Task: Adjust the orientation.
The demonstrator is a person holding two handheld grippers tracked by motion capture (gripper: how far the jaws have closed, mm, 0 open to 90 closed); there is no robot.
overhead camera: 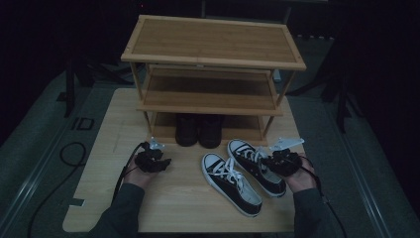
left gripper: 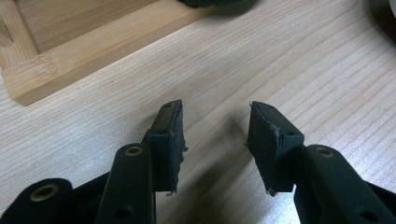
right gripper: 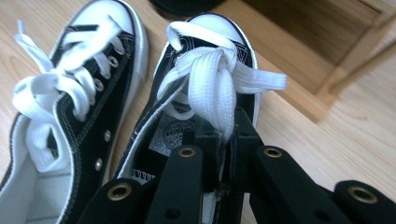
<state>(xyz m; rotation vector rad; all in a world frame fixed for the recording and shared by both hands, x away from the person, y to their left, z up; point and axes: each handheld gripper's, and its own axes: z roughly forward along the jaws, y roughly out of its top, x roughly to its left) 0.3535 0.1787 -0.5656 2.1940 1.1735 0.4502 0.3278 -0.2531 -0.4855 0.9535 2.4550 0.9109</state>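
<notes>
My high view is really dim, basically everything past the table (overhead camera: 173, 198) sinks into black, and the picture's soft and a bit grainy. Both gripper views are way brighter, with even light and no harsh glare. In the left gripper view I get a soft shadow on the wood under the jaws. The right gripper view blurs up close (the laces (right gripper: 210, 84) stay reasonably sharp).

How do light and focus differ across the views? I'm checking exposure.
High view: dim, room nearly black, rack and sneakers readable. Left gripper view: bright, sharp wood grain on the table. Right gripper view: bright, laces sharp, rack corner behind soft.
</notes>
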